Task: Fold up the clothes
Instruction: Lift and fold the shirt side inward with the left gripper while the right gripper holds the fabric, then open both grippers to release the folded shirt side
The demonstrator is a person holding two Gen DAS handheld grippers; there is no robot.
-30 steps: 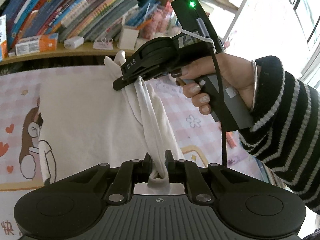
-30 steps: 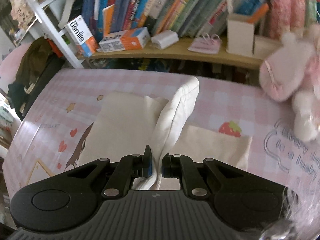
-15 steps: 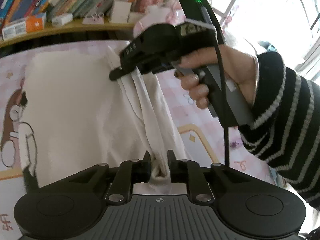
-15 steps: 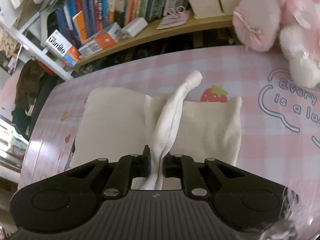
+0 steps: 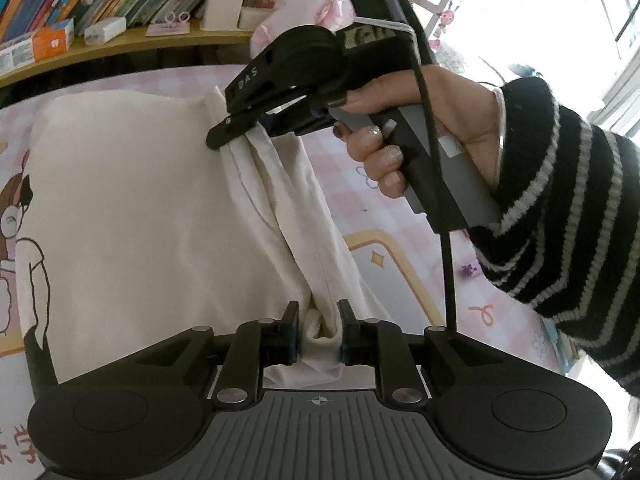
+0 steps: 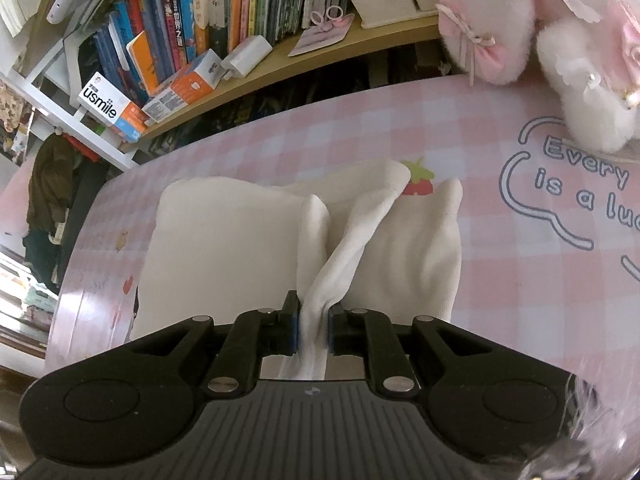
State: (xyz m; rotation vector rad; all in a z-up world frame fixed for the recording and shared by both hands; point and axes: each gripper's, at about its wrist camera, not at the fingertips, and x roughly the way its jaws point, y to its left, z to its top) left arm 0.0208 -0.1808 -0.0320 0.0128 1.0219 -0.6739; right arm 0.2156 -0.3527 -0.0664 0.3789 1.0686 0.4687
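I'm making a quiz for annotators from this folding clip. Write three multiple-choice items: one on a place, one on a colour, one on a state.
1. Where is the plush toy?
A. On the table's far right, in the right wrist view
B. On the bookshelf
C. On the garment

2. What colour is the garment?
A. Cream white
B. Navy
C. Red

3. How is the right gripper?
A. Wide open
B. Shut on a bunched fold
C. Lying on the table

Answers: 1 A, it sits on the pink checked tablecloth. 2 A, pale cloth throughout. 3 B, cloth is pinched between its fingers.
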